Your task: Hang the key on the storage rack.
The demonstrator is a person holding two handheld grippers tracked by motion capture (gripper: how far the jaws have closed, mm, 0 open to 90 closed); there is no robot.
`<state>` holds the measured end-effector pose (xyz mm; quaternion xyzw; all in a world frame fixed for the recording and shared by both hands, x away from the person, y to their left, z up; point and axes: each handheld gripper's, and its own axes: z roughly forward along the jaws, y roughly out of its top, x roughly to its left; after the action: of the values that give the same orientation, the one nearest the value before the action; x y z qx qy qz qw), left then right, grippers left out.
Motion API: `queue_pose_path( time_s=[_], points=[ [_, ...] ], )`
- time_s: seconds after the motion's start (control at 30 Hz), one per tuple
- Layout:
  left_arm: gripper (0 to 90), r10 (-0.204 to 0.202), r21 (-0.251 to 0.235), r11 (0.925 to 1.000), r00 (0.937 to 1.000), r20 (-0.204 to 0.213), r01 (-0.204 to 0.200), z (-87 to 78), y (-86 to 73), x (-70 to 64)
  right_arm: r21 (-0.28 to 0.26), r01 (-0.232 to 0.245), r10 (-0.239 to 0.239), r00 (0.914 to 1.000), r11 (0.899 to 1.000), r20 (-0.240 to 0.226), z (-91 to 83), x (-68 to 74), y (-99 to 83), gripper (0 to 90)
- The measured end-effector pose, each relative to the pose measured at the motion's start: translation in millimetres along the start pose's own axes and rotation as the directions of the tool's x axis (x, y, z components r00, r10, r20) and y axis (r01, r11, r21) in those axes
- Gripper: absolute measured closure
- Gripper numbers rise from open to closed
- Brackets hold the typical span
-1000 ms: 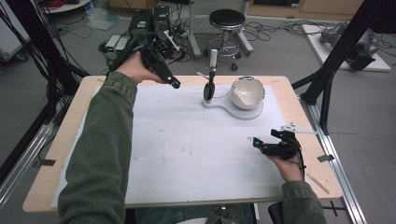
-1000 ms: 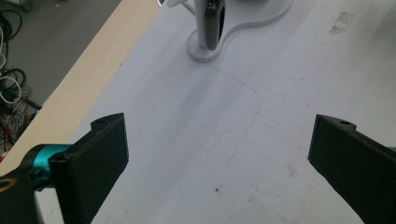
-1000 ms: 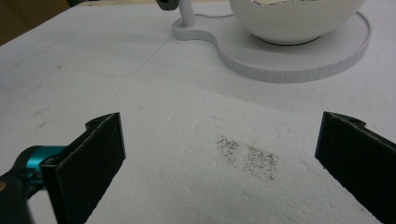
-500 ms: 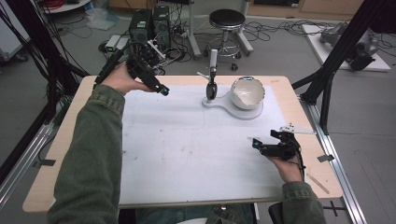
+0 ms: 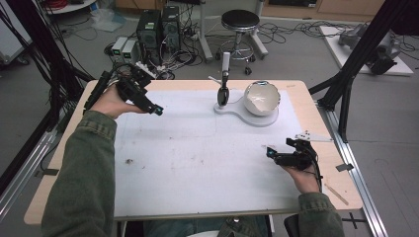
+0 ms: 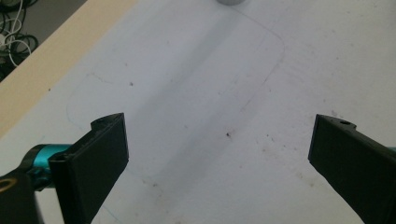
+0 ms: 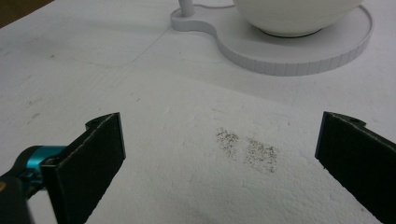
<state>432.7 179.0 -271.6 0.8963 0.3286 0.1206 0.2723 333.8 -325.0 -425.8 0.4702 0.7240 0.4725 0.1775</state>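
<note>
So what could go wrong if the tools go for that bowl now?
The round white bowl sits tilted on its flat white stand, so a nudge might roll it off. The upright black-tipped utensil beside it looks easy to knock over. Both tools, left tool and right tool, are open and empty, away from the bowl.

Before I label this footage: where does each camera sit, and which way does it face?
High view: above the person's side, looking forward and down at the white mat, both sleeves and grippers.
Left gripper view: rides the left gripper, facing bare mat between open jaws.
Right gripper view: rides the right gripper, facing the round white bowl on its white stand.
High and right share the bowl.
</note>
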Motion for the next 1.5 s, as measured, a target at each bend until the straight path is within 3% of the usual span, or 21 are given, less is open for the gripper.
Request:
queue_pose_path(
  time_s=[0.13,0.27,0.6,0.83,1.03,1.3,1.37,1.43,1.5],
  points=[
    [5.5,-0.024,-0.016,0.9996,0.9997,-0.005,0.024,0.8,-13.0,-0.8,0.000,0.000,0.000,1.0000,1.000,0.003,-0.4,0.0,-0.2,0.6],
    [5.5,-0.057,-0.002,0.9984,0.9984,-0.005,0.057,9.9,-26.1,-0.2,0.001,-0.001,0.001,1.0000,1.000,0.004,-0.1,-0.2,-0.2,0.6],
    [5.5,-0.080,0.036,0.9962,0.9968,0.008,0.080,28.0,-56.0,-6.8,0.012,0.016,-0.016,0.9998,1.000,0.013,-0.3,1.4,-0.9,0.6],
    [5.5,-0.112,0.038,0.9930,0.9937,0.008,0.112,29.9,-82.4,-11.8,0.009,0.014,-0.014,0.9998,1.000,0.013,-1.4,1.1,-1.2,0.6],
    [5.5,-0.135,0.005,0.9908,0.9908,-0.001,0.135,23.5,-103.1,-16.3,0.009,0.014,-0.014,0.9998,1.000,0.014,-1.7,1.3,-1.1,0.6],
    [5.5,-0.190,-0.030,0.9816,0.9813,-0.033,0.189,23.7,-137.7,-18.1,0.016,0.016,-0.017,0.9998,1.000,0.013,-0.9,2.0,-1.4,0.6],
    [5.5,-0.196,-0.047,0.9799,0.9789,-0.057,0.194,23.9,-144.7,-18.6,0.018,0.015,-0.016,0.9998,1.000,0.014,-1.1,2.5,-1.5,0.6],
    [5.5,-0.198,-0.068,0.9790,0.9741,-0.108,0.192,23.2,-151.3,-19.4,0.020,0.015,-0.015,0.9998,1.000,0.014,-1.2,3.0,-1.7,0.6],
    [5.5,-0.216,-0.094,0.9743,0.9685,-0.124,0.205,21.4,-160.0,-18.8,0.021,0.015,-0.015,0.9998,1.000,0.015,-1.2,3.1,-1.8,0.6]
  ],
)
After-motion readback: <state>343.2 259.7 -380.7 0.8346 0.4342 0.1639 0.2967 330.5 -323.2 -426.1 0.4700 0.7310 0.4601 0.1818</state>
